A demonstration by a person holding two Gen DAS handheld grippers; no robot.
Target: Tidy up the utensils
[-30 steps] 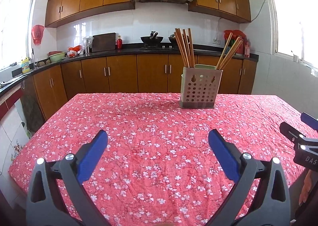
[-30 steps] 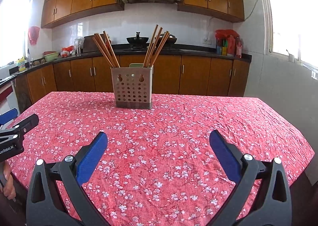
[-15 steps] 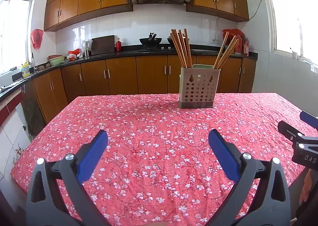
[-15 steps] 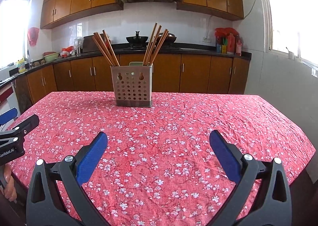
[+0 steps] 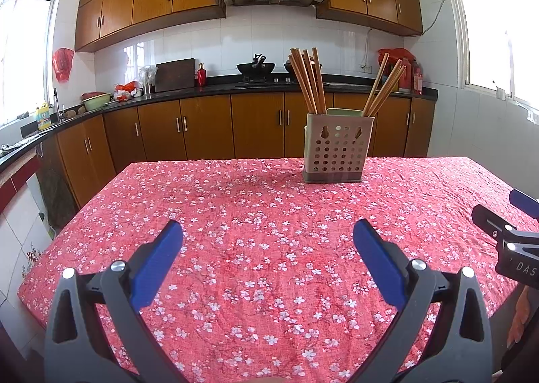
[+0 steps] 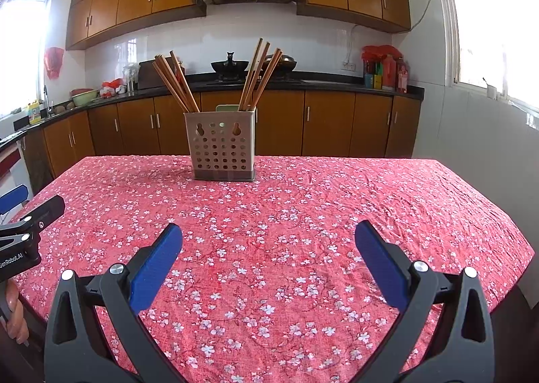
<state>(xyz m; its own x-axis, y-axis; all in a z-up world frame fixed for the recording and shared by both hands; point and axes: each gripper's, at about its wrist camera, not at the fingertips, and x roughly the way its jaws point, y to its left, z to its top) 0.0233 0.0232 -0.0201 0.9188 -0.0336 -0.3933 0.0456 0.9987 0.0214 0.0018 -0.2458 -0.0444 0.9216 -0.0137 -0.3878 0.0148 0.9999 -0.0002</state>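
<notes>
Both tools empty, holder loaded at the far side

My left tool (image 5: 267, 238) and right tool (image 6: 268, 238) hang spread wide over the near counter (image 6: 303, 214), gripping nothing. The chopsticks (image 6: 175, 81) stand in two bunches in the perforated holder (image 6: 222, 147), well apart from me. I judge the sorting done or barely begun; any next move needs a long reach forward.
</notes>
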